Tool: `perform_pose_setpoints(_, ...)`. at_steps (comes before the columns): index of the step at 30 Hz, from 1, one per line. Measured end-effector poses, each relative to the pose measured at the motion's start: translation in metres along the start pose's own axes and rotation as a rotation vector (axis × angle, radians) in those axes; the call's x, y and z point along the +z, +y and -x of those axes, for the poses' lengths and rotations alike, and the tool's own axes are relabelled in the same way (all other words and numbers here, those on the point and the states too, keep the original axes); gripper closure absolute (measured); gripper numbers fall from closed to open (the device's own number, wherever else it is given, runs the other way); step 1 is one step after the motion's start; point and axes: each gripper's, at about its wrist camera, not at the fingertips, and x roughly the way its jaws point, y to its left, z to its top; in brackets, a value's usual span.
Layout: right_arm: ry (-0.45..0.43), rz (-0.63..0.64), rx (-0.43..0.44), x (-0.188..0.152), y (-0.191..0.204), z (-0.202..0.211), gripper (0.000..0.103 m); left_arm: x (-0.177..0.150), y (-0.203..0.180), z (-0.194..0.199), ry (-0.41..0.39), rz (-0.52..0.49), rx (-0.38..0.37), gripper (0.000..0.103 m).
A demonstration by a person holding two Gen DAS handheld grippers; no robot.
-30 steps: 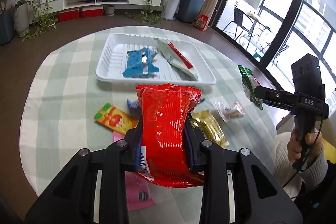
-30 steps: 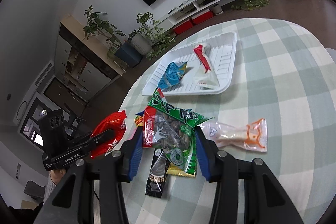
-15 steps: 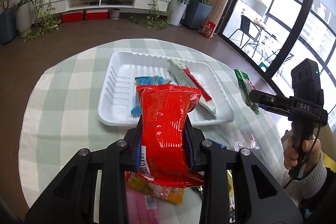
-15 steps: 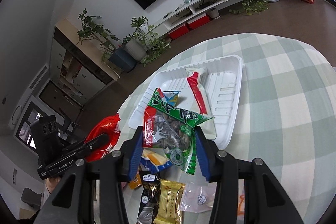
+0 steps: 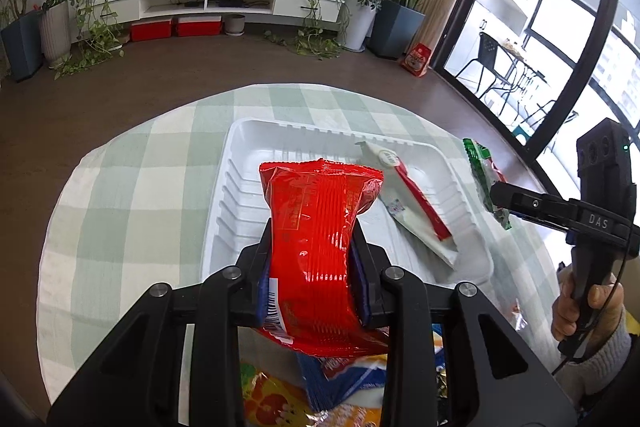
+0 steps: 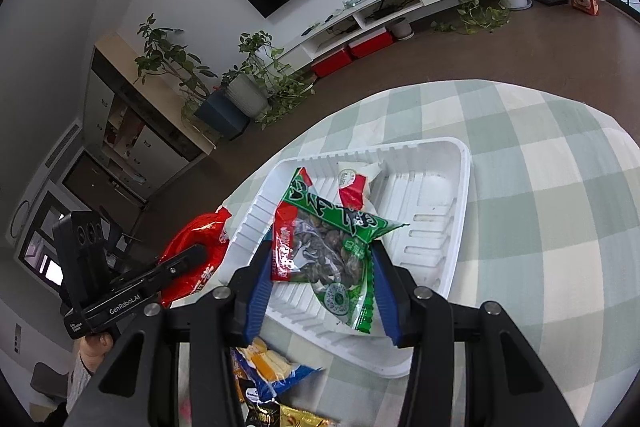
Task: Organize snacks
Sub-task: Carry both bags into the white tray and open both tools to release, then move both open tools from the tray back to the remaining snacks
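Left wrist view shows the round checked table (image 5: 120, 187) bearing the white tray (image 5: 240, 195) at its middle, a white-and-red packet (image 5: 412, 203) lying in the tray's right half. The left gripper (image 5: 312, 247) is clamped on a red snack bag (image 5: 316, 227) over the tray's near edge, while the right gripper (image 6: 320, 267) pinches a green nut packet (image 6: 328, 239) above the tray. Both packets are slick and held by their lower ends, so an early release could drop them onto the rim and off onto the loose snacks (image 5: 340, 379) nearby.

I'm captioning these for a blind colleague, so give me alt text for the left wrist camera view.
The left gripper clamps a red snack bag above a white tray on a round table with a green checked cloth. A white and red packet lies in the tray; at right, the right gripper holds a green packet.
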Motion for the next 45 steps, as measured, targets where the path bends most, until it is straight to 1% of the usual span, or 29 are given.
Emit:
perform_pose_setpoints(9, 0.006, 0.031, -0.054, 0.012, -0.004, -0.025, 0.054, 0.01, 0.011, -0.031, 0.018, -0.002, 0.052, 0.074)
perform_pose_setpoints(12, 0.006, 0.043, -0.084, 0.014, -0.007, -0.031, 0.054, 0.012, 0.015, -0.041, 0.027, -0.002, 0.069, 0.074)
perform_pose_setpoints(15, 0.01, 0.057, -0.114, 0.014, -0.011, -0.037, 0.053, 0.014, 0.017, -0.052, 0.034, -0.017, 0.101, 0.074)
perform_pose_setpoints(17, 0.015, 0.079, -0.138, 0.014, -0.01, -0.04, 0.052, 0.014, 0.017, -0.059, 0.04, -0.03, 0.127, 0.073)
perform_pose_setpoints(19, 0.021, 0.101, -0.173, 0.013, -0.009, -0.044, 0.046, 0.013, 0.017, -0.065, 0.047, -0.036, 0.138, 0.073)
perform_pose_setpoints(22, 0.016, 0.133, -0.198, 0.012, -0.007, -0.045, 0.044, 0.013, 0.017, -0.07, 0.055, -0.044, 0.164, 0.073)
perform_pose_setpoints(25, -0.001, 0.162, -0.219, 0.012, -0.003, -0.042, 0.04, 0.014, 0.017, -0.071, 0.052, -0.044, 0.167, 0.073)
perform_pose_setpoints(28, -0.024, 0.179, -0.221, 0.013, 0.001, -0.035, 0.037, 0.016, 0.017, -0.067, 0.037, -0.03, 0.159, 0.07)
perform_pose_setpoints(30, -0.035, 0.185, -0.218, 0.013, 0.004, -0.031, 0.036, 0.017, 0.017, -0.063, 0.02, -0.023, 0.167, 0.063)
perform_pose_setpoints(31, -0.04, 0.191, -0.218, 0.012, 0.006, -0.028, 0.036, 0.018, 0.017, -0.06, 0.009, -0.022, 0.171, 0.062)
perform_pose_setpoints(39, -0.061, 0.224, -0.197, 0.007, 0.021, -0.013, 0.036, 0.016, 0.007, -0.031, -0.036, -0.036, 0.177, 0.061)
perform_pose_setpoints(45, -0.079, 0.26, -0.172, -0.008, 0.041, 0.01, 0.035, -0.006, -0.005, 0.009, -0.062, -0.039, 0.162, 0.061)
